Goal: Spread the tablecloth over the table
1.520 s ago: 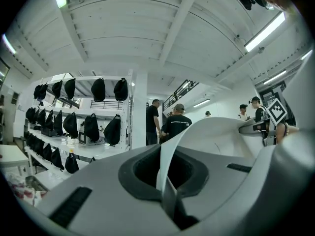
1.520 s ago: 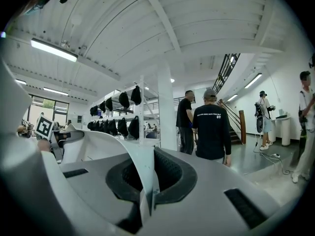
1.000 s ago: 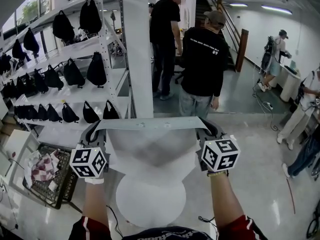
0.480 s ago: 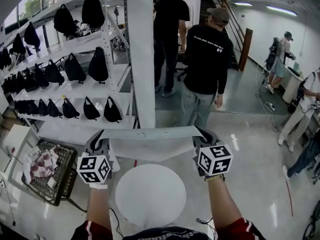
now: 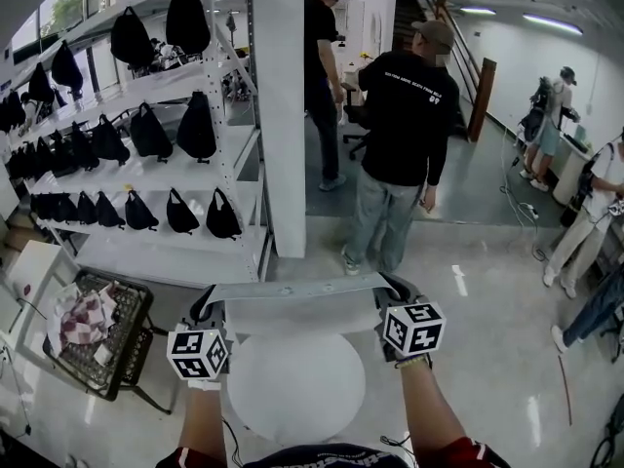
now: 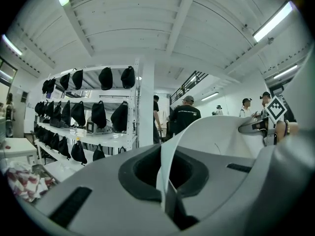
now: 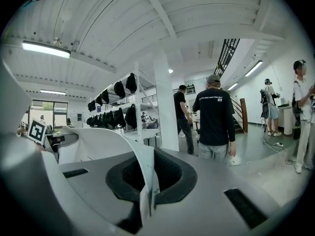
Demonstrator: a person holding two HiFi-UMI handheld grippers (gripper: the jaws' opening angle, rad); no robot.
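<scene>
A white tablecloth hangs stretched between my two grippers, its top edge taut and its lower part sagging just above the far rim of a round white table. My left gripper is shut on the cloth's left corner; in the left gripper view the cloth's edge rises out of the shut jaws. My right gripper is shut on the right corner, and the pinched fold stands up from its jaws. Both grippers point roughly level, away from me.
A white pillar and a shelf rack of black bags stand ahead on the left. A wire basket with a checked cloth sits at the left of the table. Two people stand beyond; others stand at the right wall.
Both grippers have come down together with the cloth, from chest height to just above the table's far rim. The hanging cloth covers less of the tabletop in view.
</scene>
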